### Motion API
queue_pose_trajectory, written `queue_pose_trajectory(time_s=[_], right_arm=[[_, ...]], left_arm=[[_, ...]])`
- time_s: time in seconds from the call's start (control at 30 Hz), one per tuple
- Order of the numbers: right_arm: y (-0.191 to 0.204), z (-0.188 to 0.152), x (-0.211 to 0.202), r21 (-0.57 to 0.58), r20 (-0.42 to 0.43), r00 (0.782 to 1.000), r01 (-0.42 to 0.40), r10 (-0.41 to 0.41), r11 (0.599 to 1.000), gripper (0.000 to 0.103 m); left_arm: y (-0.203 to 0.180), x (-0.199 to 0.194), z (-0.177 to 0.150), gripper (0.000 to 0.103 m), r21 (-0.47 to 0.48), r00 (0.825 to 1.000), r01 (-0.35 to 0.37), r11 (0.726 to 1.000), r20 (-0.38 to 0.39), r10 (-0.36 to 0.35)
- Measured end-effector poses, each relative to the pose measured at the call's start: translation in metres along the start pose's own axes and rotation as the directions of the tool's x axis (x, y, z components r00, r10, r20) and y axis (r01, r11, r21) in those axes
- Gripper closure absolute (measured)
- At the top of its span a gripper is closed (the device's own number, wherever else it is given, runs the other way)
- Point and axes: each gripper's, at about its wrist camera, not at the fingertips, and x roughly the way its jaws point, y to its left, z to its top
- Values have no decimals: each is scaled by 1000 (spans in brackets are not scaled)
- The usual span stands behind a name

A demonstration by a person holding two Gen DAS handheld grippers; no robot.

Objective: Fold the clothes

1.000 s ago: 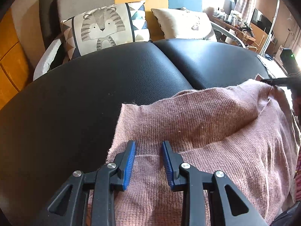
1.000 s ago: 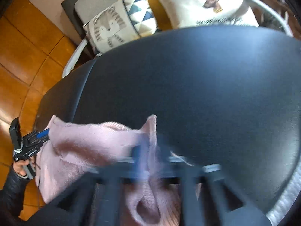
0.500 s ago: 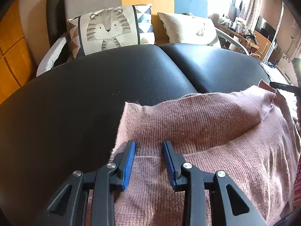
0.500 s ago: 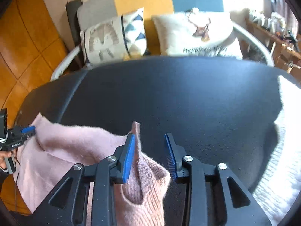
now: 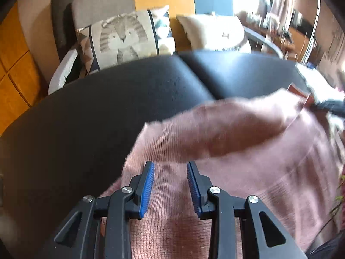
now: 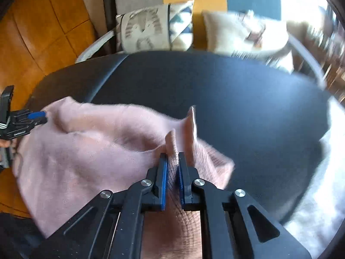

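Pink knit sweater (image 6: 90, 151), soft and floppy, draped over the black cushion (image 6: 237, 99).

Right gripper (image 6: 172, 161) is pinched nearly closed on a bunched fold between its fingers; left gripper (image 5: 170, 172) gapes wide, holding nothing, with sweater fabric beneath its tips. Looks light and stretchy, so I'd grab hems or corners.

Bare black cushion (image 6: 215, 90) lies open beyond the pink sweater (image 6: 86, 151); pillows (image 6: 155, 28) border its far edge.

black sofa (image 5: 107, 112), tiger cushion (image 5: 123, 38), wood floor (image 6: 32, 43)
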Motion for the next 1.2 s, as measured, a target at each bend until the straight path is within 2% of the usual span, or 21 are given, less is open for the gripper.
queue_pose_trajectory(time_s=[0.13,0.27,0.33,0.43,0.5,0.53,0.57,0.7,0.83,0.9,1.0,1.17,1.2], right_arm=[[-2,-3,0,-11,14,996,87,-87,996,93],[-2,-20,23,-31,-54,994,90,-91,996,93],[-5,-23,23,-4,-36,996,83,-83,997,91],[-13,-23,14,64,-23,999,37,-36,997,77],[-12,-23,-1,59,11,998,53,-54,997,65],[-10,-23,-11,52,38,996,83,-85,995,52],[-6,-23,-20,50,68,991,111,-115,993,43],[15,-21,-55,37,191,967,164,-168,986,39],[62,-12,-58,-42,240,966,106,-93,993,39],[83,-11,-54,-112,245,960,167,-135,980,39],[89,-6,-43,-148,269,921,328,-282,933,39],[23,-16,-16,-33,125,885,456,-449,889,39],[8,-19,-14,9,94,893,441,-440,898,39]], left_arm=[[9,2,-6,68,-43,999,-2,999,35,3],[16,4,-12,68,-80,998,-3,997,68,8],[16,4,-15,68,-85,997,-9,996,77,15],[16,0,-13,68,-94,998,-19,995,63,25],[17,-5,-10,68,-102,998,-28,994,55,34],[17,-12,-10,68,-107,998,-26,994,57,33],[17,-18,-10,68,-111,998,-21,994,62,28],[8,-46,-13,68,-109,995,32,993,97,-22],[-20,-59,-10,68,-49,989,85,995,122,-78],[-36,-62,-7,68,-13,986,107,994,133,-105],[-44,-54,-7,68,4,988,101,995,114,-101],[-27,-34,-16,68,-42,997,66,997,54,-64],[-22,-32,-18,68,-60,997,68,996,50,-65]])
